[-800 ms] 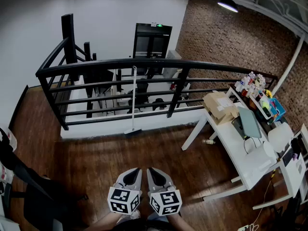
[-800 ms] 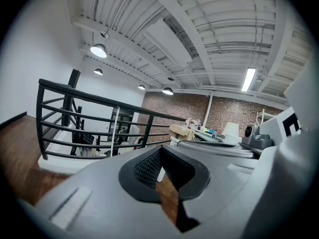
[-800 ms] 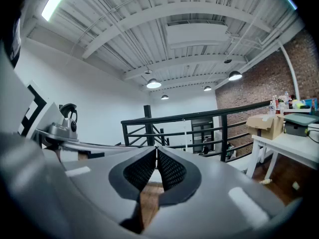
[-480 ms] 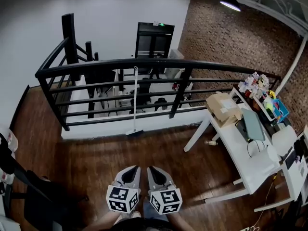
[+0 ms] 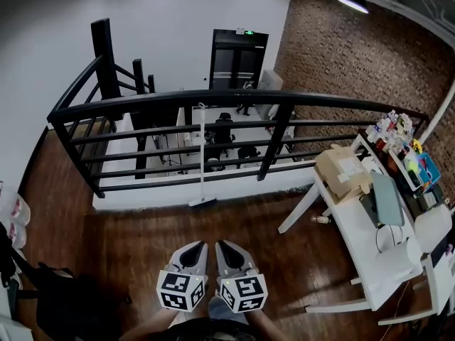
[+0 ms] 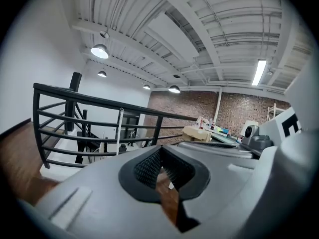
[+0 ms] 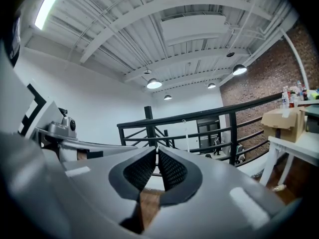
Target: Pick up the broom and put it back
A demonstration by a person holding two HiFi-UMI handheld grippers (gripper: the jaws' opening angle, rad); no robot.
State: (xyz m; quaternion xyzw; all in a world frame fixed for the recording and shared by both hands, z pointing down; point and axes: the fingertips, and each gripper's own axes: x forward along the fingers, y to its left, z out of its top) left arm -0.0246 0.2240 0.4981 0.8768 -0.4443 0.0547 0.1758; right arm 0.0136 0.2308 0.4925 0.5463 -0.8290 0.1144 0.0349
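The broom (image 5: 201,155) stands upright against the black railing (image 5: 213,96), its white handle up and its head (image 5: 202,203) on the wooden floor. Both grippers are held low and side by side, well short of it. My left gripper (image 5: 196,248) is shut with nothing in it, and my right gripper (image 5: 225,246) is shut and empty too. The left gripper view shows the jaw tips of that gripper (image 6: 159,152) meeting, with the broom (image 6: 120,131) far ahead on the left. In the right gripper view the broom (image 7: 186,133) stands beyond the closed gripper (image 7: 156,151).
A white table (image 5: 355,227) stands to the right, carrying a cardboard box (image 5: 343,170), a laptop (image 5: 387,199) and several small items. A dark chair or bag (image 5: 50,297) sits at the lower left. Beyond the railing the floor drops to a lower level.
The railing, broom and table have shifted slightly lower and to the right in the head view and look a little nearer. Both grippers keep their place side by side, still shut.
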